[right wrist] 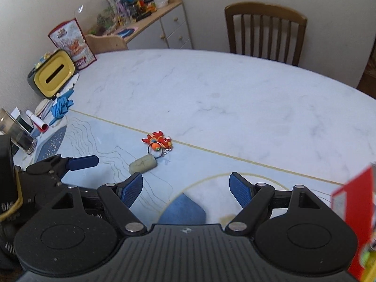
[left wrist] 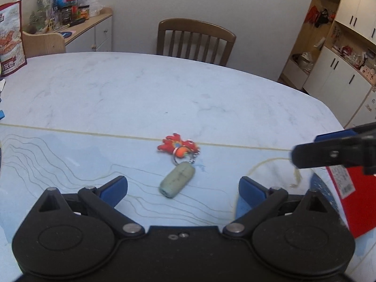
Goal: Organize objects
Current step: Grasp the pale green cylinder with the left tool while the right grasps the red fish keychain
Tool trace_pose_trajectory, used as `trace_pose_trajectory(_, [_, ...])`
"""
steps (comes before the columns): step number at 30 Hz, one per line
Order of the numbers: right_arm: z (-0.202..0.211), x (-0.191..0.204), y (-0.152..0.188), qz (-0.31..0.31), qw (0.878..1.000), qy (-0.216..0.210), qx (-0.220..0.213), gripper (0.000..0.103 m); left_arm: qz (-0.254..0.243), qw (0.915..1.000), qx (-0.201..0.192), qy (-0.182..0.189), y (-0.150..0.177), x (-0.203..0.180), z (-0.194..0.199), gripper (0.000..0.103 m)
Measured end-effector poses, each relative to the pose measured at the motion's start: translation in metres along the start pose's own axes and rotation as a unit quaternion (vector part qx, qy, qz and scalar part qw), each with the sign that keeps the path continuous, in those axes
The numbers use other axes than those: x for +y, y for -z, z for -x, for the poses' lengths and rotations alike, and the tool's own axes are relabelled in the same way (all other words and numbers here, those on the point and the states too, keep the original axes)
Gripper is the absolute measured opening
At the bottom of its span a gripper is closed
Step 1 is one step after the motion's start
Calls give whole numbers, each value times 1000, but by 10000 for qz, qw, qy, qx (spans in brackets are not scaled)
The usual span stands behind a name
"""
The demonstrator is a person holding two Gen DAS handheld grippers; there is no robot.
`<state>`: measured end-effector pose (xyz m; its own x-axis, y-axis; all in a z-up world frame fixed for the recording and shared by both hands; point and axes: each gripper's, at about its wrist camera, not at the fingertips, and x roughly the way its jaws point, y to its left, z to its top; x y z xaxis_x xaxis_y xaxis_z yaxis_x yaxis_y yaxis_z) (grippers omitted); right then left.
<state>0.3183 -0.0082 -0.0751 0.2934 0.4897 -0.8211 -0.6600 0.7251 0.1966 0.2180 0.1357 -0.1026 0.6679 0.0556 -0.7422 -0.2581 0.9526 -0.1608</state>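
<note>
Left gripper [left wrist: 183, 188] low over near edge of desk [left wrist: 141, 89], jaws spread wide, nothing between. Right gripper [right wrist: 185, 188] also spread wide and empty, hovering toward near right part of desk; seen in left view as dark arm [left wrist: 333, 155] entering from right.

Just ahead of left gripper: grey-green capsule [left wrist: 177, 182], lying on its side on patterned mat [left wrist: 58, 155], long axis angled toward far right. Linked by key ring [left wrist: 175, 157] to red plush charm [left wrist: 177, 144], which sits on gold mat border line. One keychain assembly, near-centre of desk, well apart from far edge.

Likely step: left gripper picks up keychain. Best target probably the capsule: firm-looking, rounded, closest. Should line jaws across short axis, so slight wrist rotation to match its angle. Come down low, pads nearly touching mat, then close at capsule's middle. Avoid pinching ring or chain only; thin metal may slip. Expect charm to dangle on lift, so raise slowly.

Red box [right wrist: 352, 211] at near right corner, close to right gripper; possible drop spot, cannot tell.

Far left edge: yellow-lidded container [right wrist: 52, 75], snack bag [right wrist: 72, 42], assorted clutter. Beyond far edge: wooden chair [left wrist: 195, 40].
</note>
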Motion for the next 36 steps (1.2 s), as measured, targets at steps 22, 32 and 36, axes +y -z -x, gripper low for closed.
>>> trace_pose_trajectory(22, [-126, 38, -54, 430, 9965, -63, 721, 80, -338, 9990, -185, -238, 7, -1, -39, 77])
trace_pose_trajectory(32, [-144, 47, -55, 606, 9946, -49, 835, 72, -428, 9988, -130, -200, 12, -5, -43, 62])
trace_pose_trajectory(36, [-147, 52, -51, 730, 9937, 31, 848, 65, -520, 9983, -160, -204, 16, -9, -41, 62])
